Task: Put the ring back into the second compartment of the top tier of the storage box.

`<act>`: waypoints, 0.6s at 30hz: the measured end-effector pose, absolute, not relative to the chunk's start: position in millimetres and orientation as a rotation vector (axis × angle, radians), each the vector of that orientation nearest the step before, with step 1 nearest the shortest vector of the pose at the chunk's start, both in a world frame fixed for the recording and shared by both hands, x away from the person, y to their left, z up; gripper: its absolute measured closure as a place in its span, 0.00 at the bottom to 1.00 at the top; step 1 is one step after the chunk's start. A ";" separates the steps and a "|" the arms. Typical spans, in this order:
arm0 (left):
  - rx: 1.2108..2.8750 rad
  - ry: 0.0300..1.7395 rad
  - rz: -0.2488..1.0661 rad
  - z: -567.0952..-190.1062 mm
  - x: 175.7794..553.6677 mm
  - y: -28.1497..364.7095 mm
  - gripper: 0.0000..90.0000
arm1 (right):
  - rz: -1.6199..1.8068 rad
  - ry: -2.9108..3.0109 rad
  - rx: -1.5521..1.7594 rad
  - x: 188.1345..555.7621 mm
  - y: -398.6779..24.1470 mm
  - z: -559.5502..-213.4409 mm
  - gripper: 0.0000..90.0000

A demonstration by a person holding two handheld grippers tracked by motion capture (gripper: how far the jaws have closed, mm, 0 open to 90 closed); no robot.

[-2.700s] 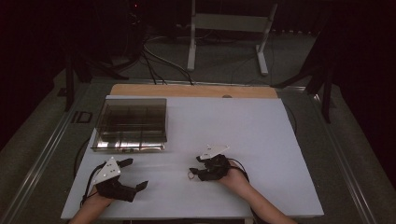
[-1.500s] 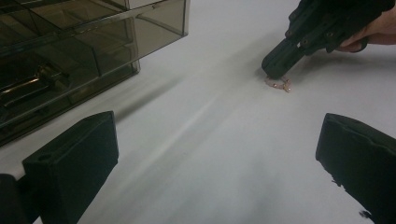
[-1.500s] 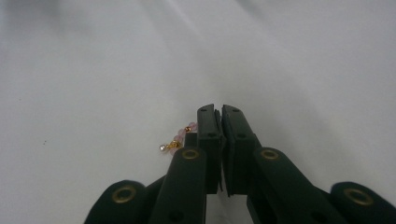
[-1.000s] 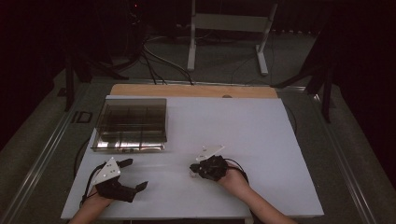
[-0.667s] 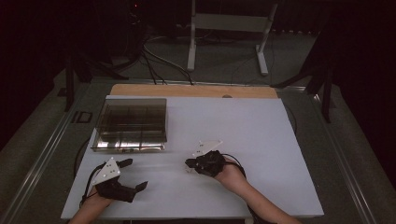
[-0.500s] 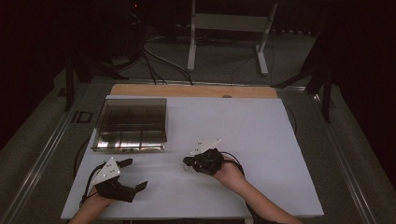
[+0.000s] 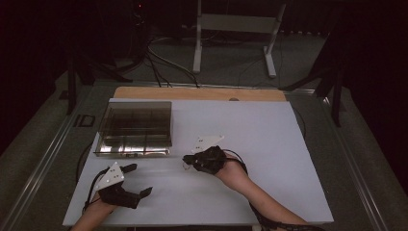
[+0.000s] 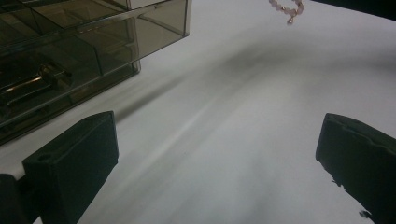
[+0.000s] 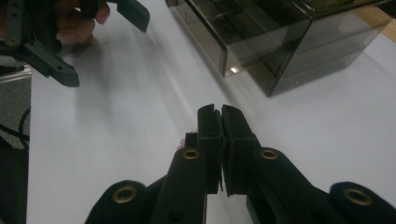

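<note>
Your white table sheet (image 7: 269,144) takes up the middle of the high view, with the smoky clear plastic compartment box (image 7: 134,127) at its upper left. Your left gripper (image 7: 137,180) sits at the lower left, jaws wide apart and empty. Your right gripper (image 7: 186,161) is at centre, jaws pressed together on a pink beaded bracelet (image 8: 286,8) that dangles at the top of the left gripper view, clear of the sheet. Carry it high enough to clear the box wall, centre it over an open compartment, then let go.
</note>
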State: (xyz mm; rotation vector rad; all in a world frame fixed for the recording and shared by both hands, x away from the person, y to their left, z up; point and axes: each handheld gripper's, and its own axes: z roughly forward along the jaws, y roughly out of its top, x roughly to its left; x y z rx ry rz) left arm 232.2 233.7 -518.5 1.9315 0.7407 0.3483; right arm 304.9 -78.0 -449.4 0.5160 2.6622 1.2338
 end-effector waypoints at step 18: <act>1.935 0.739 0.350 -518.1 231.6 233.9 0.00 | 1.271 2.641 0.468 316.8 -56.0 -426.3 0.98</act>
